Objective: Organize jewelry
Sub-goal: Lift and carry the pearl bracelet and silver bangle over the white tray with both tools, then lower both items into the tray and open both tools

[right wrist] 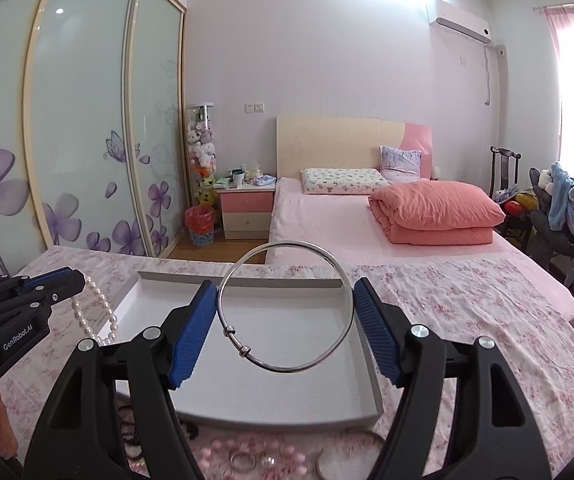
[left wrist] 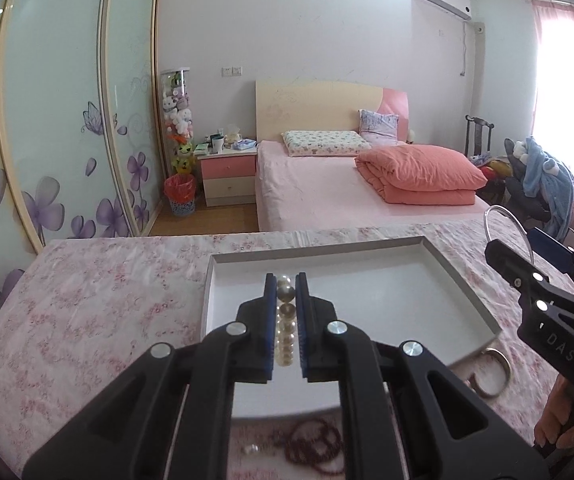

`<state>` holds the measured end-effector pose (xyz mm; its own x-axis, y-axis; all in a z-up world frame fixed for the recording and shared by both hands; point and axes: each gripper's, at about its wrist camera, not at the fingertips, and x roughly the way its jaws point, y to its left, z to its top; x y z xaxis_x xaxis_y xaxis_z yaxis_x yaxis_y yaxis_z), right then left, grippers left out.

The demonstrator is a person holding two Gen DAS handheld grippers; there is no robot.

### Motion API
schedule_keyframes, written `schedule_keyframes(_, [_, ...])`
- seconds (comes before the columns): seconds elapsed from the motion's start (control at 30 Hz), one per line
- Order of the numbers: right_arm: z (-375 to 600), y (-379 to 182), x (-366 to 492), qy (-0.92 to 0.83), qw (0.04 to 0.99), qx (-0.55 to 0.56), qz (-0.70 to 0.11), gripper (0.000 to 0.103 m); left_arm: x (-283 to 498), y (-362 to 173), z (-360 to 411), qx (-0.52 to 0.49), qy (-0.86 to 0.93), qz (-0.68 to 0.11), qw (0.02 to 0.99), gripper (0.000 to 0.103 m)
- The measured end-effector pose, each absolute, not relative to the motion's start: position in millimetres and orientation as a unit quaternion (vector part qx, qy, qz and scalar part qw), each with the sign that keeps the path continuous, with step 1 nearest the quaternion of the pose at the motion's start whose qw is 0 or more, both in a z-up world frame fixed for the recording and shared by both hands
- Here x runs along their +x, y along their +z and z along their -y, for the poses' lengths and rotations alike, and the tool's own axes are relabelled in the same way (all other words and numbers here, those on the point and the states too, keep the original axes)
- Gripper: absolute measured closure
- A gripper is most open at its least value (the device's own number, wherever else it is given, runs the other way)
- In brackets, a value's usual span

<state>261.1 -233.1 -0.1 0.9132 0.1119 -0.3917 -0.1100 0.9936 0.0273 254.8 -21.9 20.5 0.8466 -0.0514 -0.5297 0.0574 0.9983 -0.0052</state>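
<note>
Both hands are loaded over the white tray (right wrist: 363,408) on the flowered table: left gripper (left wrist: 286,300) has its jaws clamped on the pearl strand (left wrist: 285,322), right gripper (right wrist: 285,328) pinches the silver bangle (right wrist: 287,308) across its width. Best bet, I'd say: lower each low over bare tray floor, well apart, then release, so nothing rolls or tangles

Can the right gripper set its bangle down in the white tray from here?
Probably yes: the right gripper holds the silver bangle above the white tray, whose floor looks bare beneath it.
</note>
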Motion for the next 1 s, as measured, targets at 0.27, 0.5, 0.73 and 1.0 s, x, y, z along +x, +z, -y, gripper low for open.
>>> schedule_keyframes(0.27, [231,-32,318,0.059,0.959,0.019,-0.277,0.033,305,-2,16,-0.005,-0.03,-0.306,0.951,0.093])
schedule_keyframes(0.5, [223,-53,349,0.061,0.943,0.02,-0.326,0.033,339,-21,13,-0.008,-0.033,-0.329,0.944,0.093])
schedule_keyframes(0.73, [224,-60,356,0.06,0.938,0.02,-0.341,0.025,354,-29,13,-0.015,-0.032,-0.338,0.94,0.074])
schedule_keyframes(1.0, [237,-49,341,0.053,0.944,0.026,-0.324,0.025,346,-20,-2,-0.029,-0.005,-0.333,0.942,0.072])
